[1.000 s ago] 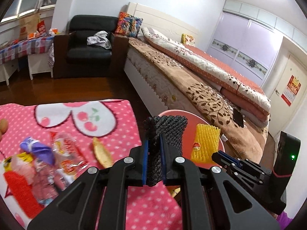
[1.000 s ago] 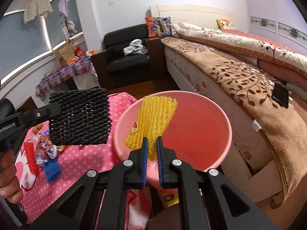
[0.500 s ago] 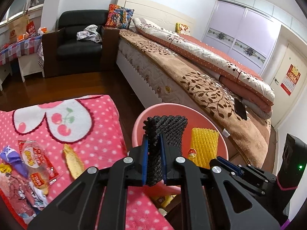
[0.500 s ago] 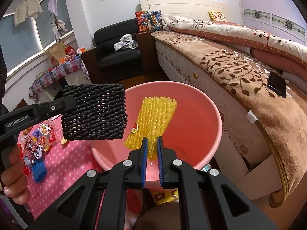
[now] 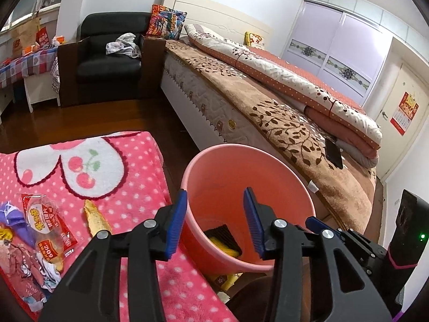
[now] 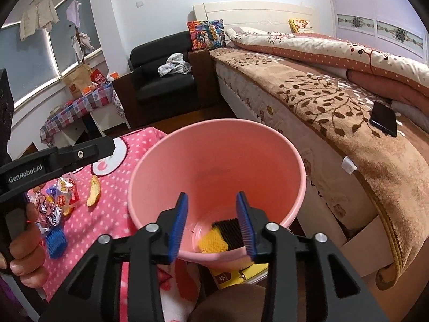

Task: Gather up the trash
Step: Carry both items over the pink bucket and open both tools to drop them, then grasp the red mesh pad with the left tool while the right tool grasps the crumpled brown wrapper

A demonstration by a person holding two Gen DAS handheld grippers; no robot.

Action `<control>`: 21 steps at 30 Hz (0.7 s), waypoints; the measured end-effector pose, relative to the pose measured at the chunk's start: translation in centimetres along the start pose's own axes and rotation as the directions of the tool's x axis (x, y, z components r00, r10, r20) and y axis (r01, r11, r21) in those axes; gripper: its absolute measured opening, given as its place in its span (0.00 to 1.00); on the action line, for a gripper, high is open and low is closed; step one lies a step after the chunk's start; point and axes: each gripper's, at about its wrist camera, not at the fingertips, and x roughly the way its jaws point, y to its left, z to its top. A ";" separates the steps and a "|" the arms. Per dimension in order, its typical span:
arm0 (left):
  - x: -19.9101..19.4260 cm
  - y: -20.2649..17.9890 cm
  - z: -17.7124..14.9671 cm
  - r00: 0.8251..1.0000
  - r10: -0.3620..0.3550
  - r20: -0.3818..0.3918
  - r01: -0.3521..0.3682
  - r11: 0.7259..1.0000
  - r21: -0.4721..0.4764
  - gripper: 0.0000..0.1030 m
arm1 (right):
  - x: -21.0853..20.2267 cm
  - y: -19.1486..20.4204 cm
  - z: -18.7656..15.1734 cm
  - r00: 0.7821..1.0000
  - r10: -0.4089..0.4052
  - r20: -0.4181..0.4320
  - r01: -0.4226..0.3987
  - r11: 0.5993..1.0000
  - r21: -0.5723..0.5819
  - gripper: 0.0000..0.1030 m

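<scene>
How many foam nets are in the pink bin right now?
2: a black foam net and a yellow foam net, side by side at the bottom of the pink bin. More could be hidden below its near rim.

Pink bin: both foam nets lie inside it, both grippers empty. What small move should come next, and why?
Probably swing the left gripper back toward the blanket for the peel. Its jaws have just opened; the black net and yellow net lie in the bin, while wrappers remain.

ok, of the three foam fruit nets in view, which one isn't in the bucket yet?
The blue foam net, lying on the pink blanket beside the wrappers. The yellow net and black net sit at the bottom of the pink bucket.
</scene>
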 end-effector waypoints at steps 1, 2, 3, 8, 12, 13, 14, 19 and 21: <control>-0.2 0.0 -0.1 1.000 0.002 0.001 -0.002 1.000 -0.001 0.42 | -0.2 0.2 0.0 1.000 0.000 0.004 0.000 1.000 -0.002 0.40; -0.5 0.1 -0.1 1.000 0.005 0.002 -0.005 1.000 -0.001 0.42 | -0.4 0.4 0.0 1.000 0.004 0.010 -0.004 1.000 -0.004 0.41; -0.6 0.1 -0.2 1.000 0.006 0.003 -0.006 1.000 -0.001 0.42 | -0.6 0.6 0.0 1.000 0.008 0.014 -0.008 1.000 -0.004 0.42; -2.2 0.4 -0.7 1.000 0.026 0.014 -0.026 1.000 -0.005 0.42 | -1.7 2.2 -0.1 0.998 0.043 0.040 -0.042 0.999 -0.029 0.47; -3.8 1.3 -1.4 0.997 0.066 0.026 -0.066 0.997 -0.026 0.42 | -2.7 4.0 -0.4 0.996 0.069 0.061 -0.065 0.996 -0.068 0.50; -4.2 1.5 -1.6 0.996 0.078 0.031 -0.078 0.997 -0.028 0.42 | -2.9 4.4 -0.6 0.995 0.081 0.065 -0.076 0.994 -0.076 0.50; -4.6 1.7 -1.8 0.996 0.088 0.035 -0.087 0.996 -0.030 0.42 | -3.1 4.8 -0.7 0.994 0.089 0.068 -0.084 0.993 -0.080 0.51; -7.2 3.3 -3.1 0.991 0.121 0.051 -0.118 0.991 -0.058 0.42 | -3.6 7.3 -1.4 0.983 0.173 0.066 -0.165 0.980 -0.107 0.54; -8.4 4.2 -3.6 0.989 0.135 0.057 -0.131 0.989 -0.071 0.42 | -3.7 8.5 -1.6 0.977 0.203 0.060 -0.195 0.973 -0.123 0.54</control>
